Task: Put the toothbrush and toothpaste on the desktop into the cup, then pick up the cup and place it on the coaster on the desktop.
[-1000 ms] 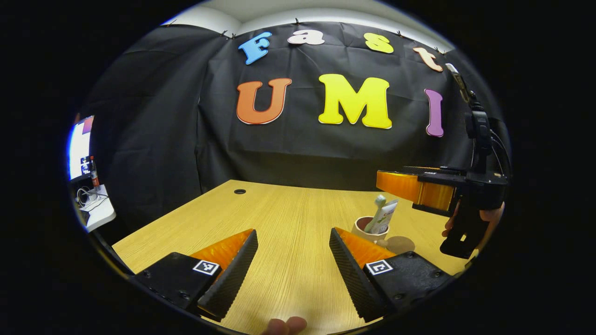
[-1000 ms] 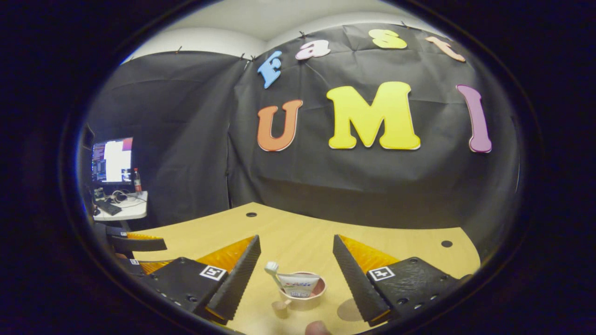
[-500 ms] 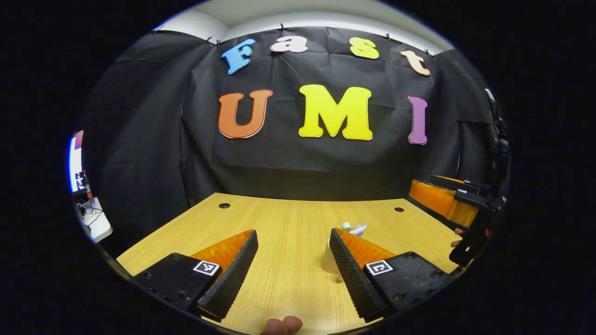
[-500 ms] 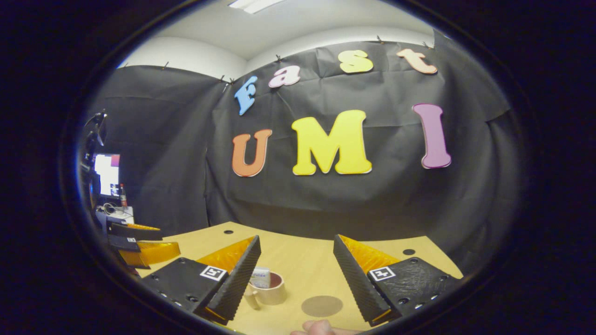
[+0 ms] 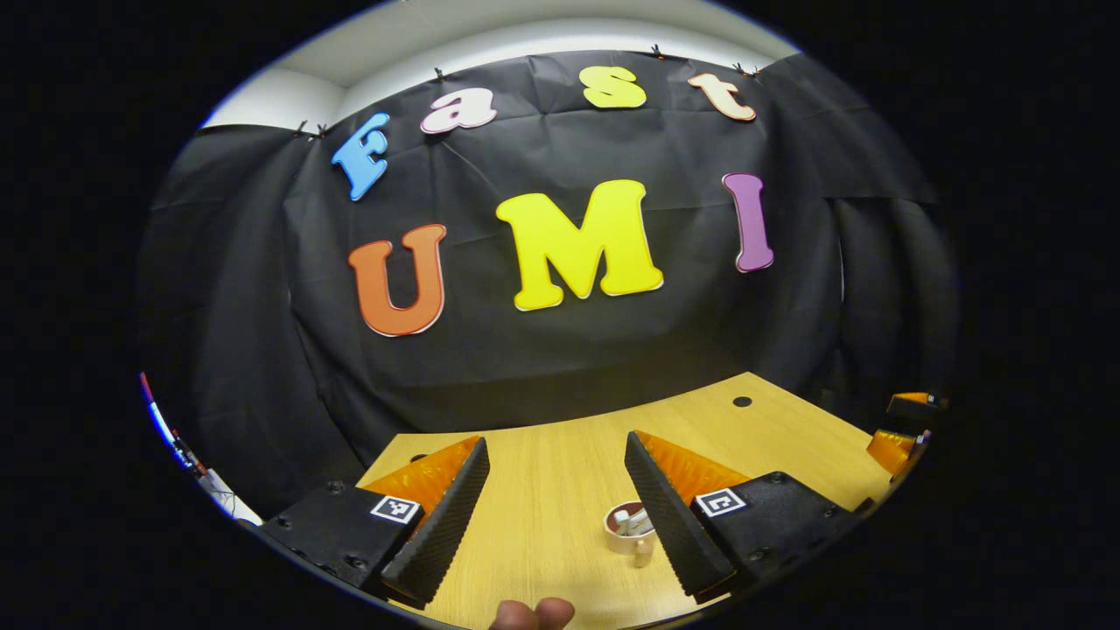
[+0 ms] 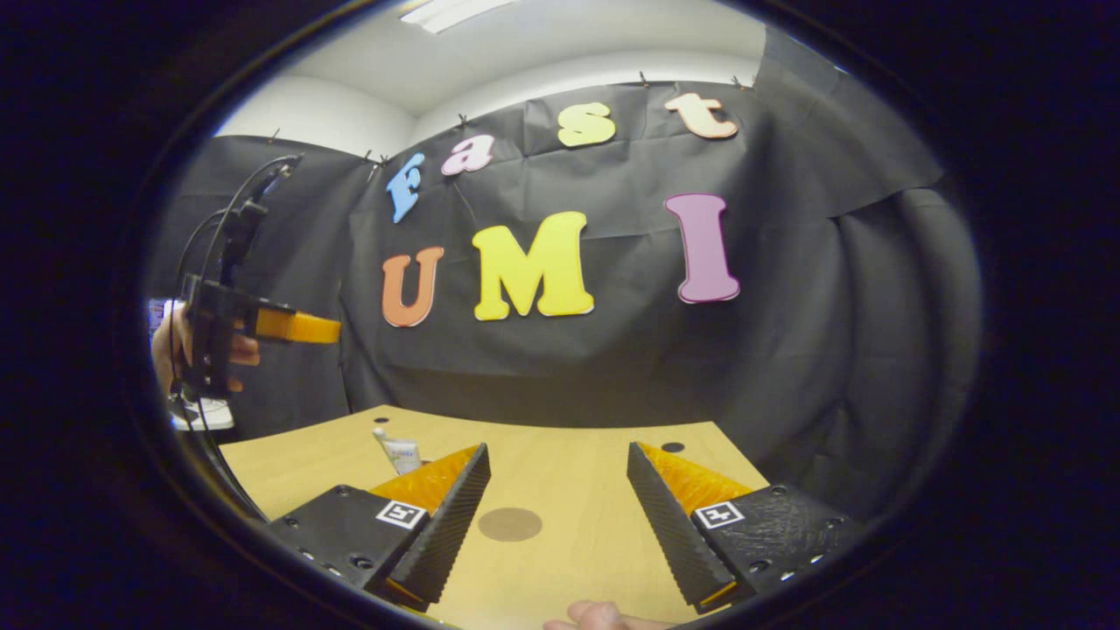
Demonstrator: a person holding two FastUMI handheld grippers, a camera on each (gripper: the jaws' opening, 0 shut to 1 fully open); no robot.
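In the left gripper view my left gripper (image 5: pixel 556 444) is open and high above the desk. Far below it stands the cup (image 5: pixel 626 531), close beside the right finger, with the toothbrush and toothpaste (image 5: pixel 632 522) standing in it. In the right gripper view my right gripper (image 6: pixel 558 450) is open too, with nothing in it. The round brown coaster (image 6: pixel 510 523) lies on the desk between its fingers. The toothpaste tube (image 6: pixel 401 452) and the toothbrush head (image 6: pixel 379 433) poke up behind its left finger, which hides the cup. The left gripper (image 6: pixel 297 327) hangs high at the left, held by a hand (image 6: pixel 164 343).
The wooden desk (image 5: pixel 547 516) has a small cable hole (image 5: pixel 742 402) near its far right edge, also the hole (image 6: pixel 672 447) in the right gripper view. The right gripper (image 5: pixel 906 424) shows at the far right rim. The black cloth wall stands close behind the desk.
My left gripper has risen and swung right, so the cup now sits low between its fingers. The right gripper has turned right: the cup slid behind its left finger and the coaster came between its fingers.
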